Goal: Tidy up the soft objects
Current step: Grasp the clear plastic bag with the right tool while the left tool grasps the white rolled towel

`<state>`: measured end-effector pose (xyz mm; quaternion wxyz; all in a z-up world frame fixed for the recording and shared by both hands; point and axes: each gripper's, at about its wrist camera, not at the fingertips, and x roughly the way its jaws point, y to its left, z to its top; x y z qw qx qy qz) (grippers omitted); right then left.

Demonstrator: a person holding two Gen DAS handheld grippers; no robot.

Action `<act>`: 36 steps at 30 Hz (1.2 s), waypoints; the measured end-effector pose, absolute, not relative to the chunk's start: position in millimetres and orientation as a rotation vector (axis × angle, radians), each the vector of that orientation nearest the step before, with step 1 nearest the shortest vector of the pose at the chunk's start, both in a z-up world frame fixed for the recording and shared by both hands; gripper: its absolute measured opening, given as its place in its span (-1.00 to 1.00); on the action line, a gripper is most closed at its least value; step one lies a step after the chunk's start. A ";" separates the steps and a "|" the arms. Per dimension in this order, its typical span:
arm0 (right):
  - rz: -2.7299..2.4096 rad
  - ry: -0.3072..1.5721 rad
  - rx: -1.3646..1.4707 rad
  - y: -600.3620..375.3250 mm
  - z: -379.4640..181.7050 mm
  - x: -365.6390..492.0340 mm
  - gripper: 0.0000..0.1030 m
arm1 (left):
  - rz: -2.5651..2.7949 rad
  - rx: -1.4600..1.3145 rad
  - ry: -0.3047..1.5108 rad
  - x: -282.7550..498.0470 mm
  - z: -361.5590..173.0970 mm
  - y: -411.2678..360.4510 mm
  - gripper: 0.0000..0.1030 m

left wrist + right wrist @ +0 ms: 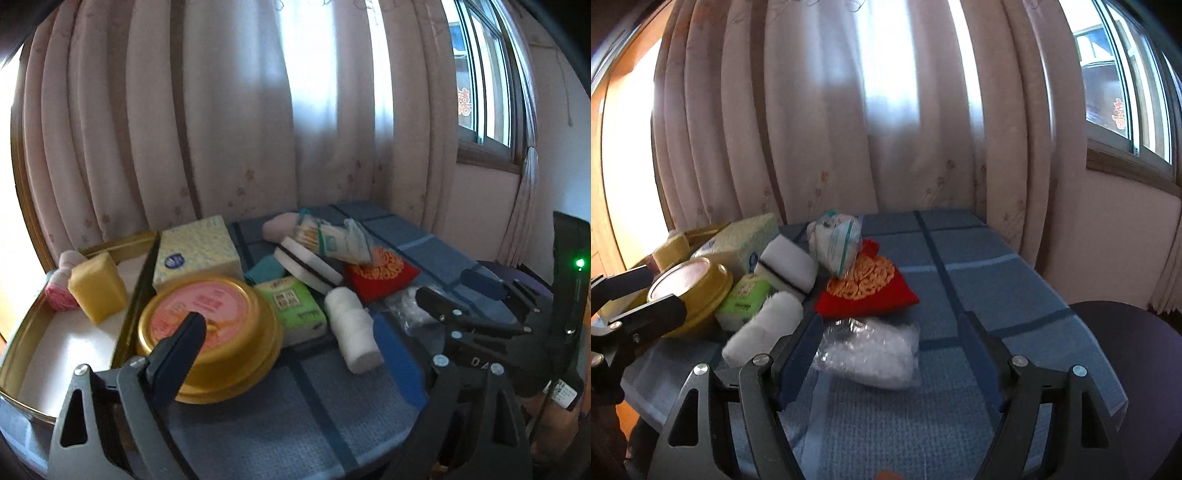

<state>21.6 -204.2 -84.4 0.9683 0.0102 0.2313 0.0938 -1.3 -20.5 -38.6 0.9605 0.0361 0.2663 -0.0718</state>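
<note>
A pile of soft things lies on the blue checked tablecloth (979,258). A clear plastic bag of white stuffing (871,350) lies between the fingers of my open right gripper (892,347). Behind it are a red and gold pouch (868,288), a white gauze roll (352,328), a white sponge block (310,267), a green tissue pack (295,306) and a bag of cotton swabs (332,238). My left gripper (291,332) is open above the table, its left finger (181,347) in front of a gold tin (210,332). The right gripper (491,295) also shows in the left wrist view.
A gold-rimmed tray (22,350) at the left holds a yellow sponge (98,286) and a pink item (59,284). A yellow tissue box (197,251) stands beside it. Pink curtains (221,129) hang behind the table. A dark chair (1137,369) stands at the right.
</note>
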 end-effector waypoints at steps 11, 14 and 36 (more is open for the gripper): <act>0.222 0.543 0.035 -202.3 -104.8 32.7 0.02 | -0.193 0.081 0.551 -4.5 -48.3 -32.3 0.76; 0.234 0.541 0.048 -204.4 -105.4 32.0 -0.23 | -0.206 0.092 0.552 -4.8 -48.8 -36.8 0.72; 0.259 0.441 0.117 -220.3 -90.1 19.8 -0.50 | -0.269 0.093 0.725 38.1 -80.4 -65.1 -0.05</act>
